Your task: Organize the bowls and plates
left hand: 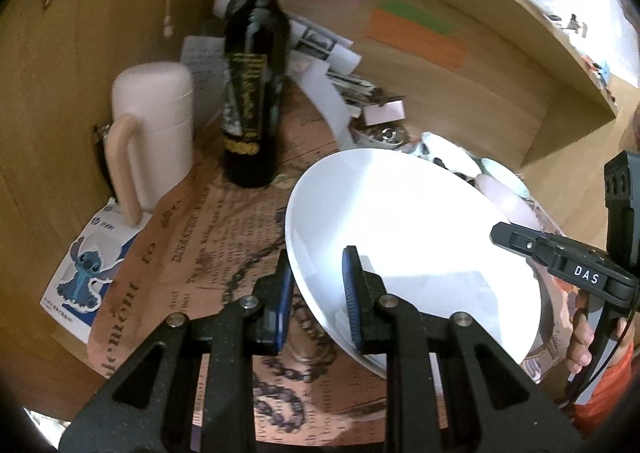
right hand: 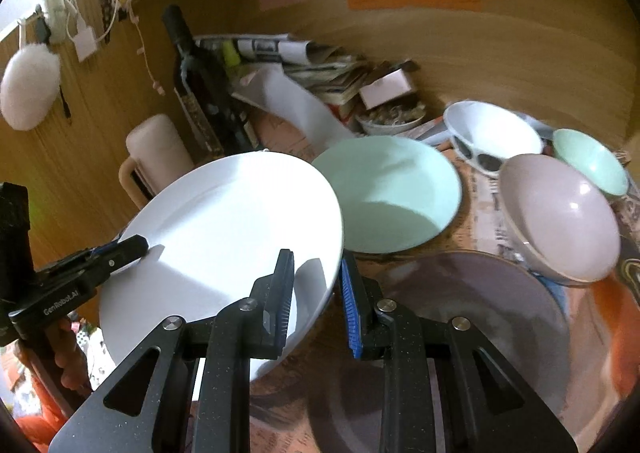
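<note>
Left gripper: its blue-padded jaws pinch the near rim of the white plate, one finger above and one below the edge.
Right gripper: jaws straddle the opposite rim of the white plate, one finger over its face and one outside; the gap looks wider than the rim, so I cannot tell whether they grip it.
White plate: held tilted above the printed table covering, with both grippers at its rim on opposite sides.
Pale green bowl: just behind the white plate, its rim partly hidden by the plate's far edge.
Mauve plate: lies flat, just to the right of the white plate and under the right gripper.
Pinkish bowl: further right of the white plate, at the mauve plate's far edge.
Patterned white bowl: behind the pinkish bowl, well beyond the white plate.
Small green bowl: furthest right, beside the patterned bowl.
Dark wine bottle: stands upright behind and left of the white plate.
Pink jug: left of the bottle, handle towards us.
Stacked newspapers: heaped against the wooden wall behind the white plate.
Cartoon card: flat on the table, to the far left of the white plate.
</note>
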`<state>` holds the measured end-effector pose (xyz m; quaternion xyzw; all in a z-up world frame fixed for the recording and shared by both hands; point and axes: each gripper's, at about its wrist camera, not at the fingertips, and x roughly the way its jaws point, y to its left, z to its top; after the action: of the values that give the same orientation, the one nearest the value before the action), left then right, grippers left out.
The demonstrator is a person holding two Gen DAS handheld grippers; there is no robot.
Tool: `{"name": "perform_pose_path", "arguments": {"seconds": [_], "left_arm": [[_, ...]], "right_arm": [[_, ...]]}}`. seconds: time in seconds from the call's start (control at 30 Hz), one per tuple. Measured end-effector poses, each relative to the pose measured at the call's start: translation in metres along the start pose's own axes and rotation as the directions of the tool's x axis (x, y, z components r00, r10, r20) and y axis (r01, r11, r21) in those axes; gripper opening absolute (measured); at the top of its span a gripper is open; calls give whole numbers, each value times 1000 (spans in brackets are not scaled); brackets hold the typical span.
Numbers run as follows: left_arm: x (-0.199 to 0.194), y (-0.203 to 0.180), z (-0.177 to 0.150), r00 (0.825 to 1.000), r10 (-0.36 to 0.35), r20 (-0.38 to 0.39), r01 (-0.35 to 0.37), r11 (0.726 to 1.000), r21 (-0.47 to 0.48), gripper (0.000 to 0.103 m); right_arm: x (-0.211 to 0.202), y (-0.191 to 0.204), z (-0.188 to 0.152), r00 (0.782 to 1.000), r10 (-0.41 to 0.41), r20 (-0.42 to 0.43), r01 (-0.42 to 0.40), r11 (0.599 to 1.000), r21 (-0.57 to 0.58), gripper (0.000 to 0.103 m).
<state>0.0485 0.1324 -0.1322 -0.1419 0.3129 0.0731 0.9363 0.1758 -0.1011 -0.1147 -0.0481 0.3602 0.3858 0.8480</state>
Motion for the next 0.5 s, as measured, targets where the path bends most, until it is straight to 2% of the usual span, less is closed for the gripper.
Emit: {"name": "perform_pose_path", "arguments": {"seconds": [0.23,0.5], "left_arm": [[-5,-30,3,999,-32,19,32,998,45,23],[-2,-62,2,998,-66,6,66,994,85,23]], "right_arm": [[-25,-19,-5,999,-28,47,26,999,29,21],[-50,-41,-18,995,-54,83,48,995,82,21]]}}
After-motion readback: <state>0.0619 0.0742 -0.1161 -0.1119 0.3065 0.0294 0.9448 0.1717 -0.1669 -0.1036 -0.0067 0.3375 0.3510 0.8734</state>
